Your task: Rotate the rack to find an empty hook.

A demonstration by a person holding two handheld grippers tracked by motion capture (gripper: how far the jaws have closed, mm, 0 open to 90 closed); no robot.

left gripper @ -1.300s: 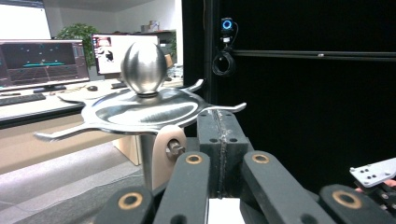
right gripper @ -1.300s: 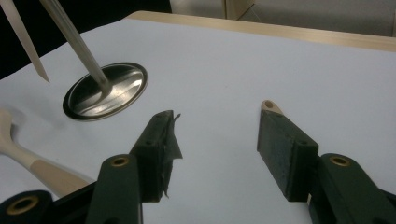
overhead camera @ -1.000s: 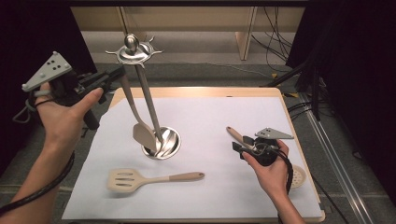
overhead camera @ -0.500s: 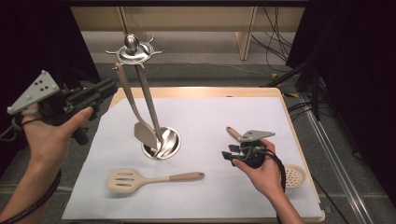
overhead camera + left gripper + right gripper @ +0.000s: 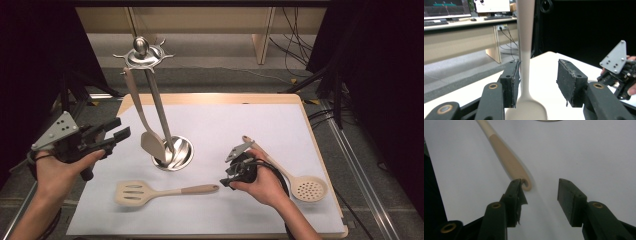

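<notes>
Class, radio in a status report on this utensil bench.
Left gripper open by hanging spoon. Right gripper open at slotted spatula handle end. Nothing in the way.

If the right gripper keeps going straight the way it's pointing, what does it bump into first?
Probably the slotted spatula's handle. In the right gripper view, the right gripper stands open, and the handle's hooked tip lies just ahead, beside one jaw. It might slip past that tip onto the white sheet; depth is hard to judge.
</notes>
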